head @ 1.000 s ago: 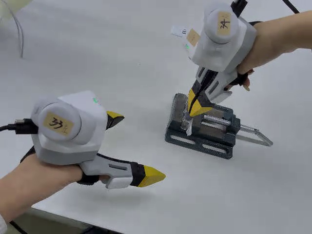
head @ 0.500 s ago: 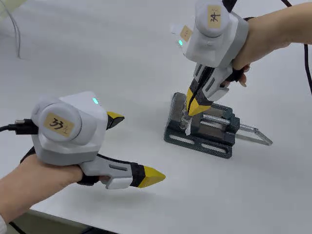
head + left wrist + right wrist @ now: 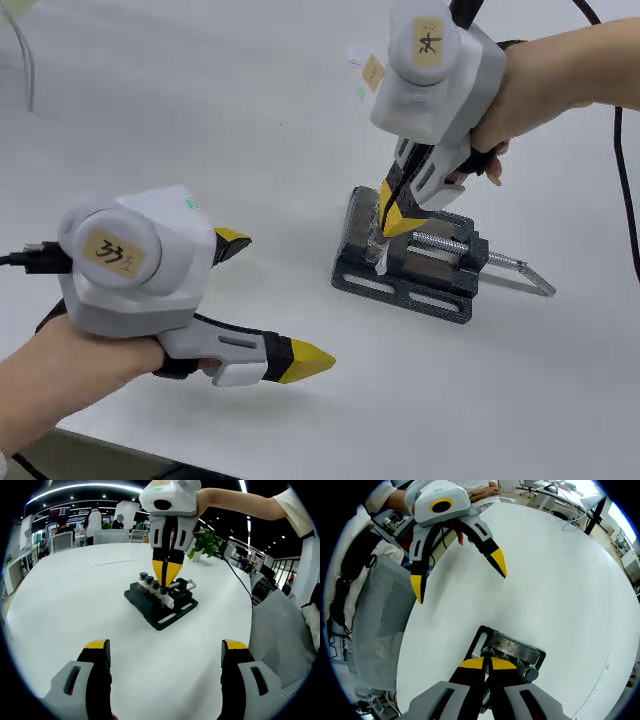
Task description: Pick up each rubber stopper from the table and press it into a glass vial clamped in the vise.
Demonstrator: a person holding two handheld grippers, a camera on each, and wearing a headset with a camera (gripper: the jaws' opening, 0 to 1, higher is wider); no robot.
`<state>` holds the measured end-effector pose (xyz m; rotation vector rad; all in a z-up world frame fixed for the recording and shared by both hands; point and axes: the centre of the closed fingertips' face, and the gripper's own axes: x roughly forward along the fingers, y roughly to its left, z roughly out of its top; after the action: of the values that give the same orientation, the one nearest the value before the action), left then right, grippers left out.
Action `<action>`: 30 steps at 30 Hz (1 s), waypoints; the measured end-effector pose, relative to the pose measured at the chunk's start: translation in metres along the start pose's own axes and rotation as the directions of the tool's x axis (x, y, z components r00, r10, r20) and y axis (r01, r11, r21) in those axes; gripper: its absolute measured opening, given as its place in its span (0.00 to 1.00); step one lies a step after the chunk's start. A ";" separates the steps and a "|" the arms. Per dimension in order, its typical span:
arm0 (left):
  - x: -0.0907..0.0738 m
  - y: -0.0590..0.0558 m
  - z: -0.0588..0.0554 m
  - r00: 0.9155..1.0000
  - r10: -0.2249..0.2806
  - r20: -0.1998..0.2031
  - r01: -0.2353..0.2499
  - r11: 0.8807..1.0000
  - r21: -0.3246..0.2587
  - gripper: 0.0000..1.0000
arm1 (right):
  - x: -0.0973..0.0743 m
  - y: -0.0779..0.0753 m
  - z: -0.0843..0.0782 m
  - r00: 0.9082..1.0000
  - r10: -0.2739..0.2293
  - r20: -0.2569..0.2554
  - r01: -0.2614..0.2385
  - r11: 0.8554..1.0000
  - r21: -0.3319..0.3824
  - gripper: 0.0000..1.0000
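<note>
Head view at a white table (image 3: 250, 100): the right gripper (image 3: 393, 217) points steeply down over the vise (image 3: 400, 290). Its yellow-tipped jaws are drawn almost together on top of a glass vial (image 3: 380, 255) clamped there. Whether a stopper is pinched between the tips cannot be told. The left gripper view shows the tips at the row of vials, with black stoppers (image 3: 144, 575) capping the vials just beside them.

The step in hand appears to be the press. It likely goes best with the push running straight down the vial's length and the tips centred over its mouth. Force is best built gently, since a sideways lean could cock the stopper or stress the glass.

The right hand (image 3: 520, 90) grips the handle from the far right, forearm angled in and tool body high above the vise. The left gripper (image 3: 270, 300) hangs low near the table's near edge, well apart from the vise. Its jaws are spread wide and empty, aimed toward the work, and it is held by the left hand (image 3: 70, 370).
</note>
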<state>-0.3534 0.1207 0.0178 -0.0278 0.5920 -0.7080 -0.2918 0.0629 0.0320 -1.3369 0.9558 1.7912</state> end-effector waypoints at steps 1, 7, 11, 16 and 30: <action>0.000 0.000 0.001 1.000 -0.001 0.000 0.001 1.000 -0.002 0.91 | 0.000 0.001 -0.001 1.000 -0.002 0.005 0.002 1.000 0.007 0.00; 0.002 0.001 0.002 1.000 -0.002 -0.001 0.002 1.000 0.001 0.90 | -0.001 -0.001 -0.001 1.000 -0.012 0.028 0.010 0.999 0.050 0.00; 0.005 -0.001 0.003 1.000 -0.006 0.002 0.006 1.000 -0.002 0.90 | -0.001 -0.002 0.000 0.999 -0.018 0.048 0.015 0.998 0.059 0.00; 0.006 -0.001 0.003 1.000 -0.009 0.000 0.009 1.000 -0.004 0.90 | -0.001 -0.001 0.000 1.000 -0.019 0.013 0.018 0.999 0.044 0.00; 0.008 0.000 0.003 1.000 -0.004 0.009 0.004 1.000 -0.008 0.90 | 0.000 -0.004 -0.001 0.999 -0.009 -0.037 0.012 0.996 0.083 0.00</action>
<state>-0.3465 0.1153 0.0165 -0.0398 0.5868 -0.7092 -0.2880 0.0645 0.0308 -1.3246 1.0302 1.7054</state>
